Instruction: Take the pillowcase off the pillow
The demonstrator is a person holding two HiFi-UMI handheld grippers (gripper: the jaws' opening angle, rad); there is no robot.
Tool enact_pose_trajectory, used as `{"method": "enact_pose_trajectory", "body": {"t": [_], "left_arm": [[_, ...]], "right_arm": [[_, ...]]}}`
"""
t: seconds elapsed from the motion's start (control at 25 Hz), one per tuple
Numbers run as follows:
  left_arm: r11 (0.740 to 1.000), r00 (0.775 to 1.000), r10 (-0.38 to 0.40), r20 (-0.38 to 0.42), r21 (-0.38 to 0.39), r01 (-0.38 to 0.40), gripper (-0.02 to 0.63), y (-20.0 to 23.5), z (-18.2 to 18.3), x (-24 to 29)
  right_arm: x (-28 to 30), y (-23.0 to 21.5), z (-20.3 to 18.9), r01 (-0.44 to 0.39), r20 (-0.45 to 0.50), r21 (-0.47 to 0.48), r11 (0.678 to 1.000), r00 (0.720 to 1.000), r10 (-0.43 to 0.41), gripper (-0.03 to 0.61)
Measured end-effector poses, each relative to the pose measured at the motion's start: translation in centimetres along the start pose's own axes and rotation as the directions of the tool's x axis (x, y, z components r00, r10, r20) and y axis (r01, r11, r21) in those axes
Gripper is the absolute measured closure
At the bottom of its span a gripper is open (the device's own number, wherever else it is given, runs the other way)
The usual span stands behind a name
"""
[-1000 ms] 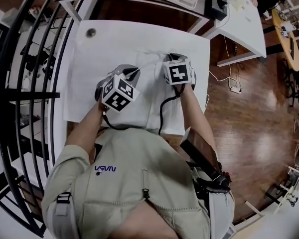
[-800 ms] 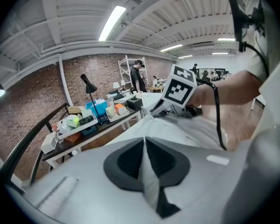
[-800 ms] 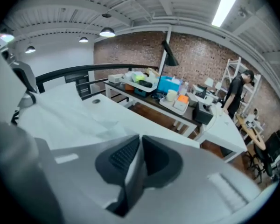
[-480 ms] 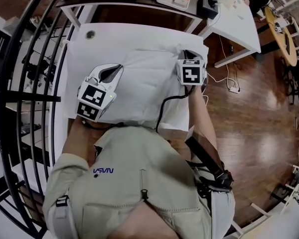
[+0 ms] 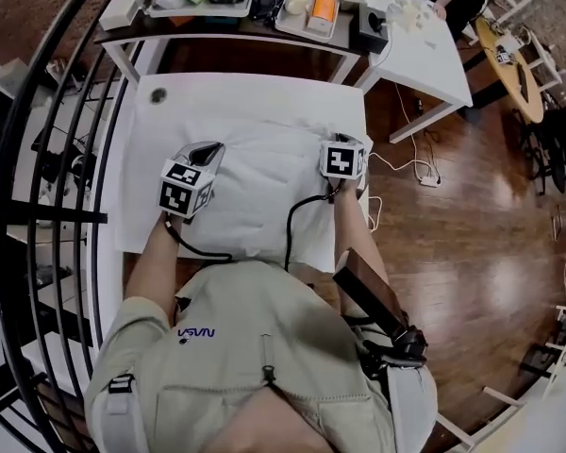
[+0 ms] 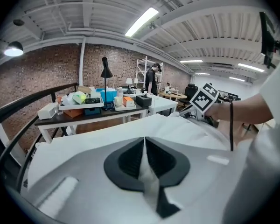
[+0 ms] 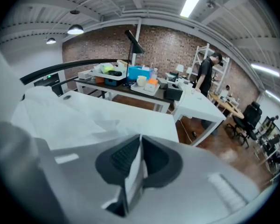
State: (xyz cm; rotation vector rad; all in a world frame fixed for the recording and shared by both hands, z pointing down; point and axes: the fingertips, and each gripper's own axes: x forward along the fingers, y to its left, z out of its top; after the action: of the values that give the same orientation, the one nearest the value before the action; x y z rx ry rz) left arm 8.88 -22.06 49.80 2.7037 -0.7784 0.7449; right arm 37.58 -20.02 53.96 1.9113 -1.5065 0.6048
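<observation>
Pillowcase [image 5: 264,173] gripped at both side edges over the white table [image 5: 137,206].
Left gripper [image 5: 206,149] has its jaws pinched together on a fold of the white cloth at the left edge; right gripper [image 5: 345,142] is likewise clamped on cloth at the right edge. The fabric spans between them.

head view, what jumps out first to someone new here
The big white pillowcase covers much of the white table at centre. The left gripper and right gripper, each with a black-and-white marker cube, pinch its fabric at either side.
</observation>
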Motion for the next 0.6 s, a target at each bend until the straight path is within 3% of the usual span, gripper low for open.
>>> {"method": "enact_pose_trajectory", "body": {"t": [0.12, 0.32, 0.44, 0.6], "left_arm": [[1.0, 1.0, -0.017, -0.022, 0.023, 0.017, 0.596, 0.1, -0.2, 2.1], [0.993, 0.999, -0.021, 0.036, 0.121, 0.016, 0.473, -0.5, 2.6, 2.8], [0.989, 0.998, -0.03, 0.063, 0.149, 0.02, 0.372, -1.8, 3.3, 1.9], [0.989, 0.996, -0.035, 0.084, 0.149, 0.022, 0.364, -4.9, 2.7, 0.2]], "right_arm": [[1.6, 0.0, -1.5, -0.052, -0.031, 0.061, 0.997, 0.998, 0.054, 0.557], [-0.3, 0.2, 0.6, -0.158, 0.108, 0.107, 0.982, 0.983, 0.147, 0.446], [-3.1, 0.7, 1.4, -0.179, 0.197, 0.128, 0.975, 0.969, 0.152, 0.439], [-8.0, 1.6, 1.0, -0.197, 0.279, 0.126, 0.972, 0.948, 0.156, 0.439]]}}
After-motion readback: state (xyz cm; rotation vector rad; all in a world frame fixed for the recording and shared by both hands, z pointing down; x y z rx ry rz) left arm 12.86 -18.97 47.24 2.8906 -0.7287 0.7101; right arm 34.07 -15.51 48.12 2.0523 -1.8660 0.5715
